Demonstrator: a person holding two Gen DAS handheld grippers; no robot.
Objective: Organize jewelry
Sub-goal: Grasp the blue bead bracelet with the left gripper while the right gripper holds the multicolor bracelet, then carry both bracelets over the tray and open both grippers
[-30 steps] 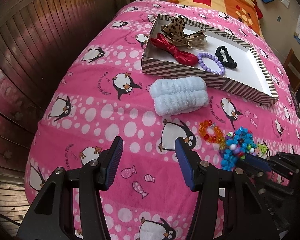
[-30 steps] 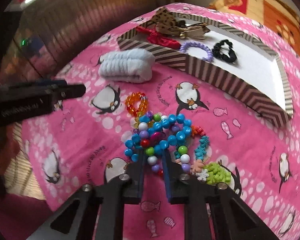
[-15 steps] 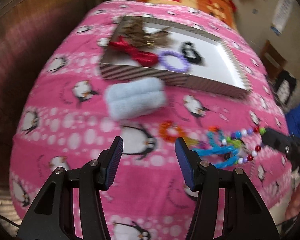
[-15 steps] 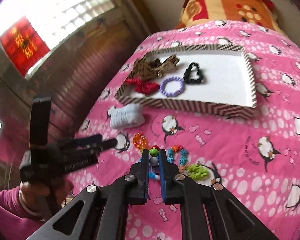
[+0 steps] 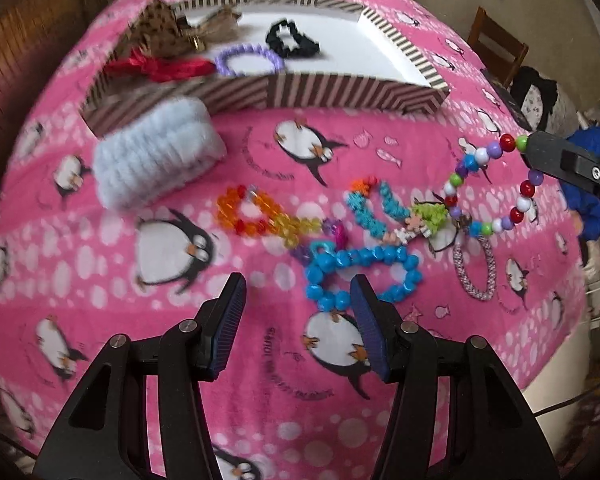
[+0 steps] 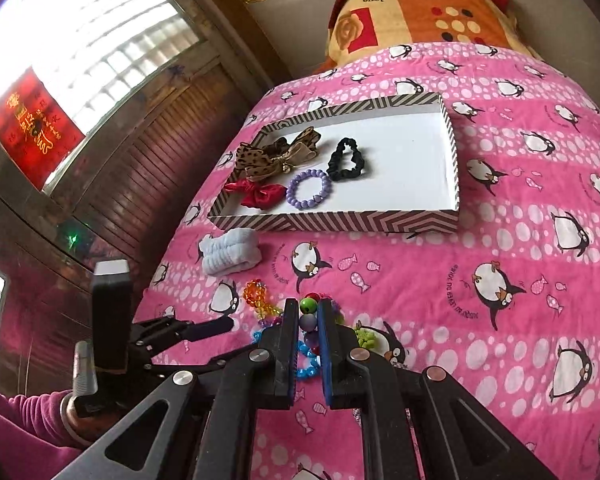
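You are working in a home bedroom — a bed under a pink penguin blanket [image 6: 500, 240], with a folded orange patterned quilt [image 6: 420, 8] at its head. Wood-panelled walls [image 6: 148, 168], a window [image 6: 80, 40] with a red paper decoration [image 6: 28, 124] and a wooden chair [image 5: 500, 48] say the same — domestic, lived-in.

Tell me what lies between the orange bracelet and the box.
Only bare pink blanket separates the orange bracelet from the box; the blue headband sits off to the side. Left wrist view shows it.

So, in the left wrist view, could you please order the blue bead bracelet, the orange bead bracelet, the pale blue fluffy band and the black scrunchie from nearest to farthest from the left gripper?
From the left gripper:
1. Blue bead bracelet, just ahead, by its right finger.
2. Orange bead bracelet, further ahead on the blanket.
3. Pale blue fluffy band, ahead-left, against the striped tray.
4. Black scrunchie, inside the tray.
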